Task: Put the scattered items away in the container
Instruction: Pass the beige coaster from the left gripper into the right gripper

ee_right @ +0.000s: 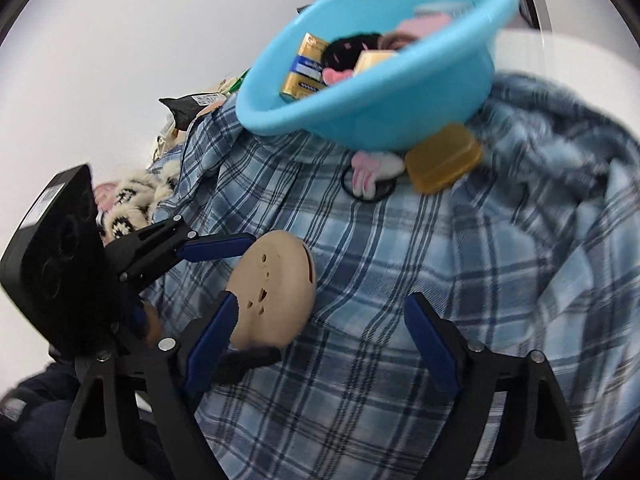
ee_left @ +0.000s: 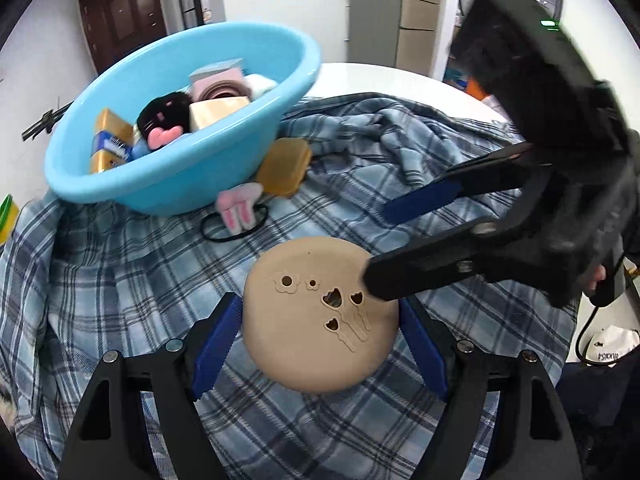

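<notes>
A round tan lid-like disc with flower cut-outs (ee_left: pixel 320 316) lies on the plaid cloth between the fingers of my left gripper (ee_left: pixel 320 336); the fingers stand on either side of it, open. The disc also shows in the right wrist view (ee_right: pixel 276 288). My right gripper (ee_right: pixel 320 340) is open and empty over the cloth, just right of the disc; it shows in the left wrist view (ee_left: pixel 376 244). The blue basin (ee_left: pixel 100 180) sits tilted at the back and holds boxes, a black plush and pink items. A pink bunny hair tie (ee_left: pixel 236 212) and an amber soap box (ee_left: pixel 284 164) lie beside it.
The blue plaid cloth (ee_left: pixel 120 280) covers a white round table (ee_left: pixel 400 76), bunched at the back right. A black packet (ee_right: pixel 188 104) and fluffy patterned items (ee_right: pixel 132 200) lie at the table's far left edge.
</notes>
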The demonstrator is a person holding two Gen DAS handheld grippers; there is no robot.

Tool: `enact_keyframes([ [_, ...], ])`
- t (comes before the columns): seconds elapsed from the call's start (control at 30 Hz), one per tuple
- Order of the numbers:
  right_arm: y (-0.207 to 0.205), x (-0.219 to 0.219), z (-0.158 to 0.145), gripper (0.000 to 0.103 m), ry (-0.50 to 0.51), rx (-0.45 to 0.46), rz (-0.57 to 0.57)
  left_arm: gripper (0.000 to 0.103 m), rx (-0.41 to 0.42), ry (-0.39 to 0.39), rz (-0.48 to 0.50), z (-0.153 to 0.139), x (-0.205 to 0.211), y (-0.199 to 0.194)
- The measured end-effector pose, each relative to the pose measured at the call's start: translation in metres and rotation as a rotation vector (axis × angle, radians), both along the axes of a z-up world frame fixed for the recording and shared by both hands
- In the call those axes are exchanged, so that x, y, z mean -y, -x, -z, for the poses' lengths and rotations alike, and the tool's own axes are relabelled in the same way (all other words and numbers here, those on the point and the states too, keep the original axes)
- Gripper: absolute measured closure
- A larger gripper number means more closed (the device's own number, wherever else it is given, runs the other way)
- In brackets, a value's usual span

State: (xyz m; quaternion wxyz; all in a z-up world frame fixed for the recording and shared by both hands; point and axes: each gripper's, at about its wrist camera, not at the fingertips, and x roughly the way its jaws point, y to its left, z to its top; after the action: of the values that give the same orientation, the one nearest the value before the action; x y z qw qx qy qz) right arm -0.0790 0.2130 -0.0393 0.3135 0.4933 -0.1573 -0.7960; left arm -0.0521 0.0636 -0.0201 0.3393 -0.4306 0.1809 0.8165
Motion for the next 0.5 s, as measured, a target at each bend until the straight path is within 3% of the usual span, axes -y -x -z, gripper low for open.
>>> enact_keyframes([
  [0.1,0.004,0.002,0.009,0.025,0.029,0.035,-0.012,0.022,0.003,-0.006,0.006,0.000,-0.004,0.000],
  [0.17,0.007,0.006,0.015,0.035,0.053,0.067,-0.030,0.021,0.002,-0.011,0.011,-0.001,-0.006,-0.001],
  [0.2,0.008,0.009,0.018,0.055,0.067,0.079,-0.044,0.021,0.005,-0.007,0.012,-0.001,-0.008,-0.002],
  [0.23,0.008,0.013,0.018,0.082,0.098,0.085,-0.079,0.021,0.018,0.005,0.013,0.002,-0.010,-0.001],
  [0.3,0.005,0.020,0.011,0.090,0.061,0.047,-0.099,0.021,0.046,0.009,0.013,0.009,-0.012,0.001],
  [0.37,-0.003,0.024,0.002,0.091,0.000,-0.032,-0.090,0.020,0.061,0.005,0.001,0.012,-0.012,0.003],
  [0.5,-0.011,0.021,-0.007,0.091,-0.066,-0.082,-0.061,0.018,0.050,0.002,-0.005,0.009,-0.009,0.002],
])
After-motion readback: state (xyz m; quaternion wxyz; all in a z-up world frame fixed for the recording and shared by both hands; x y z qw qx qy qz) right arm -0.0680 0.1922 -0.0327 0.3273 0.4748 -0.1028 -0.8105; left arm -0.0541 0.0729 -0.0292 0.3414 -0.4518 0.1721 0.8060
